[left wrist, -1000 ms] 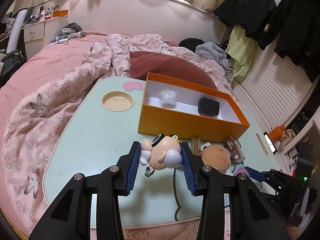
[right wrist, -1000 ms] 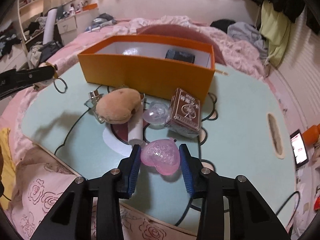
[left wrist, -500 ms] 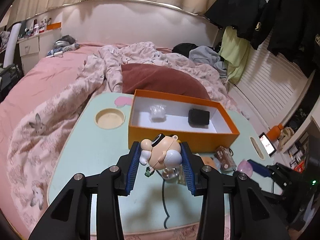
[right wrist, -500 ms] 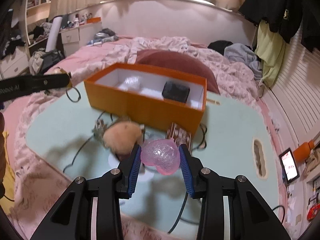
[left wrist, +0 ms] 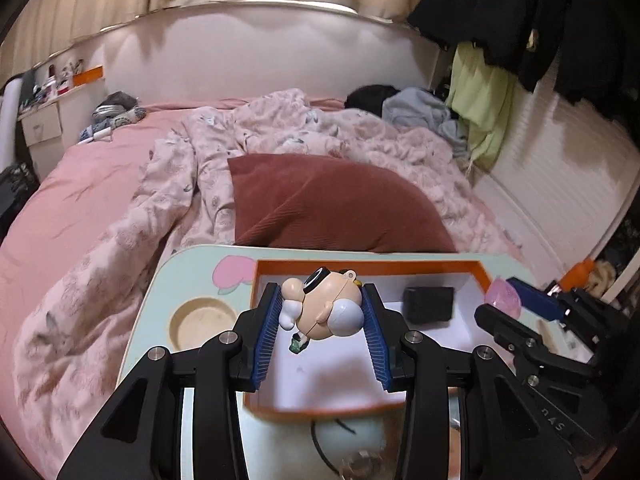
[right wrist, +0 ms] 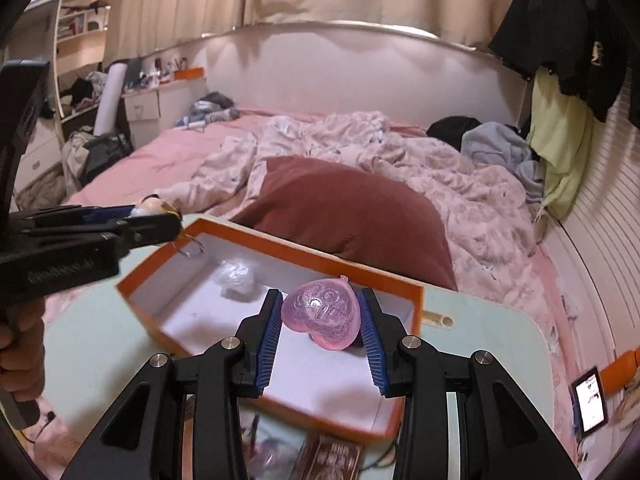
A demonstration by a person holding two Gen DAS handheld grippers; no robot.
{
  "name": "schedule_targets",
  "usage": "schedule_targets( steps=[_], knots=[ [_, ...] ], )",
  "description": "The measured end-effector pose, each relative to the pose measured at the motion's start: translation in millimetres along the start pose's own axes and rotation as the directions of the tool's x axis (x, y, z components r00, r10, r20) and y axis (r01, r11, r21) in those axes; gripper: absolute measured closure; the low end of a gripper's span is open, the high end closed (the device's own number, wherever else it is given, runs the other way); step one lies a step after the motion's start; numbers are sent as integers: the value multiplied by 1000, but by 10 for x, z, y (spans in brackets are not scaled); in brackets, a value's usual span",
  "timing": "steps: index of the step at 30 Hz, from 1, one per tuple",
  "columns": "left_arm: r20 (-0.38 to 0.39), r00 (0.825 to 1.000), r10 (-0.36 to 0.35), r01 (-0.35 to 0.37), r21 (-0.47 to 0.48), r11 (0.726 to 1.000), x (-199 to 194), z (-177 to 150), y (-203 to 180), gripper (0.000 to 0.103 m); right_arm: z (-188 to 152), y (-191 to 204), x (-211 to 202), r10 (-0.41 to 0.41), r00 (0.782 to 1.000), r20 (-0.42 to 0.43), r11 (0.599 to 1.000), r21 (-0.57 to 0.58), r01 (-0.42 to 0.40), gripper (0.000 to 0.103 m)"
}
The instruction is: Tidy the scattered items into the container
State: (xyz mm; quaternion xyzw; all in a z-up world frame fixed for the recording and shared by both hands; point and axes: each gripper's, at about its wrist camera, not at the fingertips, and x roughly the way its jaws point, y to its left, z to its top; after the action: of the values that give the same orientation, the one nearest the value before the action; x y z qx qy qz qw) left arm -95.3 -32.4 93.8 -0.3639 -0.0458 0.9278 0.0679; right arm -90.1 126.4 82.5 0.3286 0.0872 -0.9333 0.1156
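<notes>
My left gripper (left wrist: pixel 320 314) is shut on a cartoon figure keychain (left wrist: pixel 322 308) and holds it above the open orange box (left wrist: pixel 368 268). My right gripper (right wrist: pixel 320 316) is shut on a pink translucent heart (right wrist: pixel 322 314) and holds it above the same box (right wrist: pixel 160 272). Inside the box lie a black block (left wrist: pixel 429 305) and a clear crumpled wrapper (right wrist: pixel 238 280). The right gripper shows at the right of the left wrist view (left wrist: pixel 502 300); the left gripper shows at the left of the right wrist view (right wrist: pixel 160 216).
The box stands on a mint lap table (left wrist: pixel 160 304) with a round cup recess (left wrist: pixel 202 322), on a pink bed. A dark red pillow (right wrist: pixel 348 208) lies behind the box. A patterned metal tin (right wrist: pixel 332 458) and a black cable (left wrist: pixel 328 446) lie in front of it.
Both grippers have risen and moved forward from the front of the table to above the box, each still holding its item. The plush and tin have dropped out of the centre of view.
</notes>
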Motion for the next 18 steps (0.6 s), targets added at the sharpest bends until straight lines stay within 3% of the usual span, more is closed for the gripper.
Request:
schedule_targets(
  steps=[6,8,11,14,18],
  knots=[
    [-69,998,7,-7,4,1000,305,-38,15,61,-48,-4,284,1,999,-52,1000,8,-1,66],
    [-88,996,-26,25,-11,1000,340,-50,41,61,-69,-18,298,3,999,-53,1000,12,-2,65],
    [-116,992,-58,54,-33,998,356,-40,80,53,-64,-19,276,6,999,-47,1000,16,-5,62],
    [-80,997,-24,23,-17,1000,248,-51,88,47,-63,-25,184,15,999,-30,999,37,-13,48],
    [-27,999,-39,39,-15,999,-9,-104,114,47,-104,-71,-50,73,997,-5,992,108,-72,48]
  ],
)
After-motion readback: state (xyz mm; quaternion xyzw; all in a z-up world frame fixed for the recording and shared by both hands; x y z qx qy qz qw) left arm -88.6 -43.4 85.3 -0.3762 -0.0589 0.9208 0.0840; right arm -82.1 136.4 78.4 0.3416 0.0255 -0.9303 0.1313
